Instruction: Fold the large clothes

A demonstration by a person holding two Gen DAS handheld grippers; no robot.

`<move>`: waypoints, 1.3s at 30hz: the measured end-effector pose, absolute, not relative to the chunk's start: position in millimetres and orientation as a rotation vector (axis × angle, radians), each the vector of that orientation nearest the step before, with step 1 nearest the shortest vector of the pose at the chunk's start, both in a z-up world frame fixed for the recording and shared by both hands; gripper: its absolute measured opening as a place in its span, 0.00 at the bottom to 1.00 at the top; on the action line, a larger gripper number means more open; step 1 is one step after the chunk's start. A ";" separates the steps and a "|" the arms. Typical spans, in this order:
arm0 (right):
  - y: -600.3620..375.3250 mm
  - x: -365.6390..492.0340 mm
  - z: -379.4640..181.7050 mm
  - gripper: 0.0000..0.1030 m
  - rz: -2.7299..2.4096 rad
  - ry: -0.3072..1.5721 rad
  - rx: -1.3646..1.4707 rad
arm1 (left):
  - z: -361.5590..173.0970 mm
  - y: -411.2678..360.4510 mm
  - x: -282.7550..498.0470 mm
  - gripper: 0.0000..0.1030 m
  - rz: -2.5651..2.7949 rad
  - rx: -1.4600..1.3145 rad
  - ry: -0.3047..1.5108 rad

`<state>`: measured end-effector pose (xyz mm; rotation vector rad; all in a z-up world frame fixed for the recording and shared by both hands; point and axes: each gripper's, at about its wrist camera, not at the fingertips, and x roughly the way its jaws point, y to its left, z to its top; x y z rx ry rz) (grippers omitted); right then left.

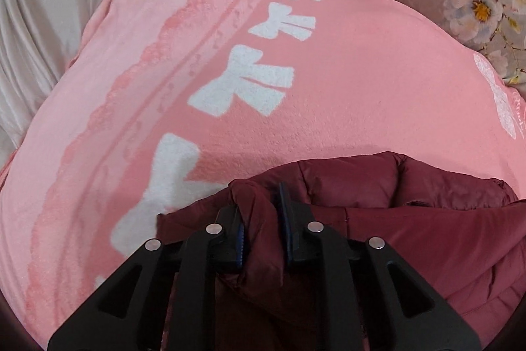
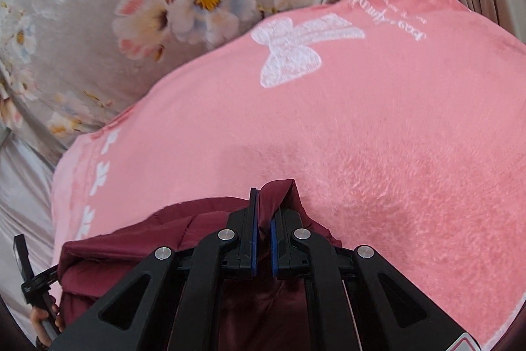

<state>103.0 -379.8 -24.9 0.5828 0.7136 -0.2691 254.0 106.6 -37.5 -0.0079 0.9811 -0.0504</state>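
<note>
Each claw, the left gripper (image 1: pixel 263 222) and the right gripper (image 2: pixel 262 216), pinches a maroon jacket (image 1: pixel 411 219) edge over the pink blanket (image 1: pixel 328 94), apparently mid-fold; next comes laying that edge flat.

Jacket on the blanket

The jacket (image 1: pixel 411 219) lies at the lower frame on the blanket (image 1: pixel 361 87); the bedsheet (image 2: pixel 98 5) lies beyond, at the top.

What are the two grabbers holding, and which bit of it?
Both hold the dark red puffy jacket. The right gripper pinches a fold at its edge; the left gripper has a bunched edge fold between its jaws.
</note>
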 end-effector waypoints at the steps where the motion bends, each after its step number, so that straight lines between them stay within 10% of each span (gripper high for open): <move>1: -378.9 105.4 -29.9 0.06 -0.269 0.722 0.583 | -39.2 105.9 255.0 0.18 -0.059 -0.014 0.975; 9: -392.2 63.3 6.5 0.22 -0.184 0.557 0.684 | -13.8 144.3 245.2 0.36 -0.189 -0.210 0.945; 11: -389.3 35.7 35.2 0.22 -0.188 0.481 0.630 | 15.0 162.7 228.4 0.79 -0.164 -0.244 0.870; 13: -374.8 17.7 59.3 0.22 -0.170 0.459 0.528 | 41.7 173.9 211.2 0.92 -0.066 -0.197 0.756; 17: -328.2 19.7 70.1 0.22 -0.075 0.541 0.365 | 76.2 173.3 194.8 0.92 -0.071 -0.151 0.696; 21: -278.3 56.1 56.3 0.48 0.018 0.624 0.272 | 74.0 137.0 194.0 0.92 -0.182 -0.111 0.746; 33: -222.1 176.2 7.5 0.48 0.136 0.898 0.306 | 14.4 22.7 235.3 0.91 -0.278 0.085 0.889; 36: -202.1 196.2 -6.9 0.01 0.104 0.944 0.172 | 8.7 13.1 246.4 0.91 -0.278 0.105 0.908; 39: -200.2 197.5 3.8 0.01 0.083 0.898 0.151 | 8.0 8.9 255.3 0.91 -0.263 0.127 0.908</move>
